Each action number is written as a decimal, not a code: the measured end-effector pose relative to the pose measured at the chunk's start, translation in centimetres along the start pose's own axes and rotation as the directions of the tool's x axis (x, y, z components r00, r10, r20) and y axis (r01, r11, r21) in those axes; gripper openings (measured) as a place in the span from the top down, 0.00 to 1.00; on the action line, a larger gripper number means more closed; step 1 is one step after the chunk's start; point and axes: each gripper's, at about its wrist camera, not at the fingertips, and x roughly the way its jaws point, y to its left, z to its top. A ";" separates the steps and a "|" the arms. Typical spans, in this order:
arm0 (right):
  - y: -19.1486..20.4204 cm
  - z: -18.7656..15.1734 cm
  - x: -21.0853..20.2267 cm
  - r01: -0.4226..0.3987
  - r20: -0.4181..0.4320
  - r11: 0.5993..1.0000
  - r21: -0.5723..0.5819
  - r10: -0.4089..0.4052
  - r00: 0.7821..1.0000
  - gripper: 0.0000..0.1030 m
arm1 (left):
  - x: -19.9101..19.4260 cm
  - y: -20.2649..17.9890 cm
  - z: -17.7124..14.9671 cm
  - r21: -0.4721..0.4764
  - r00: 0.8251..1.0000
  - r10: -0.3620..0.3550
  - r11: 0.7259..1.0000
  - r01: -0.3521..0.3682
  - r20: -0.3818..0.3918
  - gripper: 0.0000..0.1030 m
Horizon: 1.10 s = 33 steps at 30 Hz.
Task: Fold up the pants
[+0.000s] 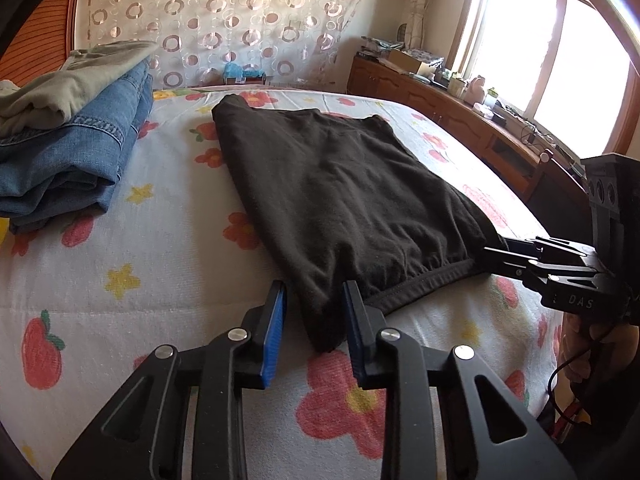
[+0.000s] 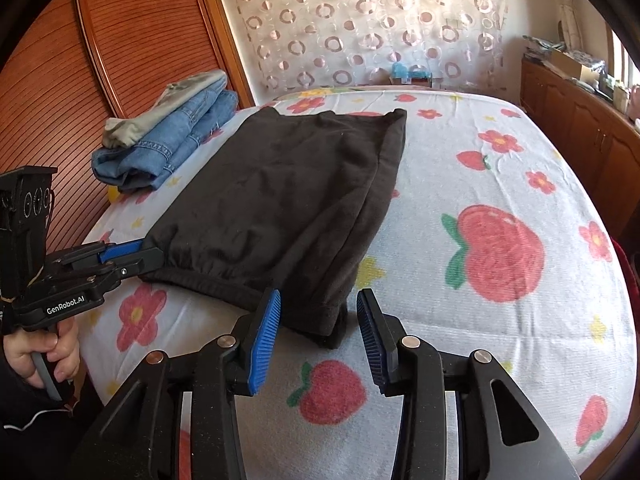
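Two grippers sit at the near edge of the black pants (image 1: 340,184), which lie folded flat on the flowered bedsheet (image 1: 120,264) straight ahead of us. Our left gripper (image 1: 316,320) has its blue pads spread, with the near left corner of the pants lying between them; the right-hand pad looks to touch the cloth while the left-hand pad stands clear of it, so we are not pinching. Our right gripper (image 2: 318,330) is likewise spread around the near right corner, a gap showing on both sides of the fabric. From the left wrist view we see the right gripper (image 1: 494,254) reaching to the waistband end from the right side; from the right wrist view we see the left gripper (image 2: 132,254) at the elastic waistband, with a hand (image 2: 38,354) on its handle. Beyond the left gripper and off to its left, a stack of folded blue jeans (image 1: 68,160) carries a pale grey-green garment (image 1: 68,80) on top, well apart from the pants.
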 end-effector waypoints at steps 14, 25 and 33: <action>0.0 -0.1 0.2 -0.008 0.004 1.000 -0.021 0.009 1.000 0.75 | -0.4 -0.1 -0.5 -0.010 1.000 -0.020 1.000 0.020 0.002 0.71; -0.1 -0.2 0.2 -0.036 0.012 0.999 -0.022 0.037 0.999 0.85 | -0.5 -0.7 -0.4 -0.013 0.999 -0.051 0.999 0.051 0.014 0.89; 0.0 0.3 -2.3 -0.067 0.085 0.997 -0.027 0.070 0.994 0.87 | -3.6 -1.9 0.8 0.018 0.993 -0.082 0.997 0.081 0.083 0.90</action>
